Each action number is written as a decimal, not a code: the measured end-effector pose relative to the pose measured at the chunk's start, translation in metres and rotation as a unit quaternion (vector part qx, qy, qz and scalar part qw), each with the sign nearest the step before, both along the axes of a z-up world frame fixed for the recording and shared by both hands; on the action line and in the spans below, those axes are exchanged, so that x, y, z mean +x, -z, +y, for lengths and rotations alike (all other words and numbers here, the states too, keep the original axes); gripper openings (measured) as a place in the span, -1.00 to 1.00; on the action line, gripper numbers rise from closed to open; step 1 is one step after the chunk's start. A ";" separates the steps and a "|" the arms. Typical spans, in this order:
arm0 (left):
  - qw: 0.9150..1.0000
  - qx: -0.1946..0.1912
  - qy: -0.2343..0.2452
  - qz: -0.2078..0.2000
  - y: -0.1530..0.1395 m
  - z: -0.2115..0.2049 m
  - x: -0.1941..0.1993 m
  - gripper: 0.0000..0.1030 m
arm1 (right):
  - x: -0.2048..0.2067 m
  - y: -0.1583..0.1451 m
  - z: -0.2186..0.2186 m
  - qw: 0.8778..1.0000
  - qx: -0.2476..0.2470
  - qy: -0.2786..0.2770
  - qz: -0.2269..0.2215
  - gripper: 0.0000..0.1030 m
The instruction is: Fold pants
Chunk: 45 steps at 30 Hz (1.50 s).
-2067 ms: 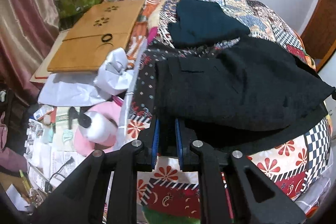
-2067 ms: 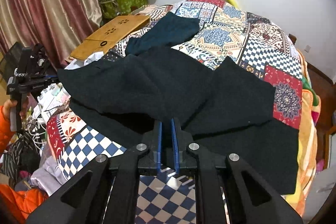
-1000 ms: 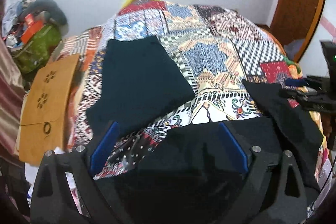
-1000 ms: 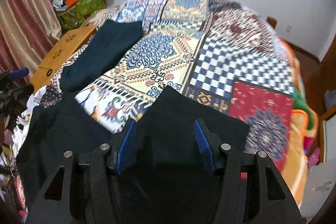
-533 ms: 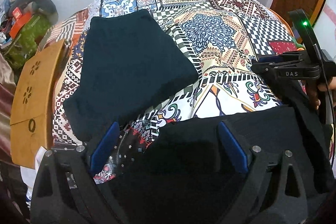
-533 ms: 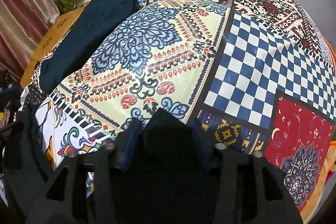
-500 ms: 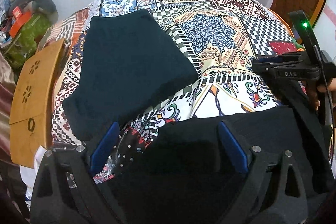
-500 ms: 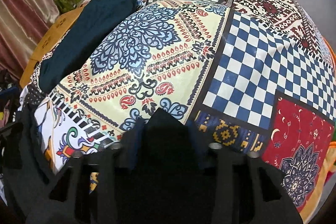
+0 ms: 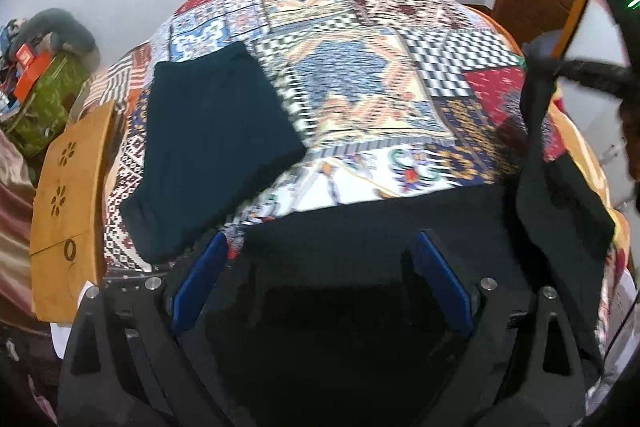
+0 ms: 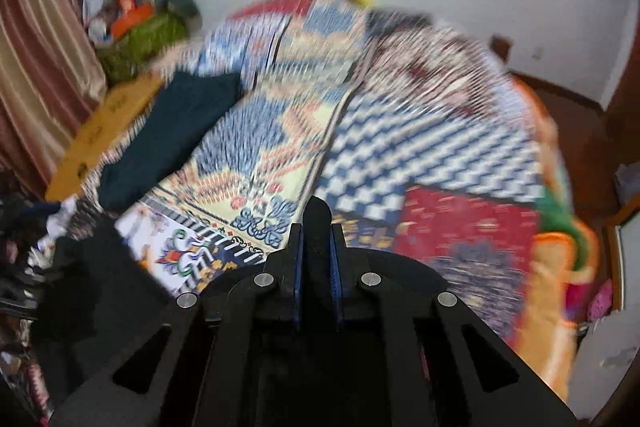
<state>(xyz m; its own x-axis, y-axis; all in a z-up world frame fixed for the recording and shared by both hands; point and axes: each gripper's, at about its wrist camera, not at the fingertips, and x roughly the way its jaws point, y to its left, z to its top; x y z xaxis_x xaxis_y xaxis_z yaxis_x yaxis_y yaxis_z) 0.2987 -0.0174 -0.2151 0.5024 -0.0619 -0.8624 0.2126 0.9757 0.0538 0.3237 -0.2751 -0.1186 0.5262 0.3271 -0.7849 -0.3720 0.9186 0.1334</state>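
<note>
Black pants (image 10: 316, 227) pinched in right gripper (image 10: 316, 259); left gripper (image 9: 320, 267) spread wide over them.

My pants (image 9: 360, 227) on the bedspread (image 9: 360, 99) nearest me, folded garment (image 9: 208, 155) beyond to the left, wooden board (image 9: 68, 195) left of the bed.

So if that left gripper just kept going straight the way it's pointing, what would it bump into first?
Most likely the black pants: the left gripper stands open over them, and their cloth fills the gap between its fingers. Beyond lies the patchwork quilt. Depth is hard to judge.
</note>
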 end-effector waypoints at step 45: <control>0.996 -0.028 0.025 -0.081 -0.066 -0.042 -0.070 0.88 | -0.133 -0.043 -0.066 0.996 -0.011 0.055 -0.062 -0.16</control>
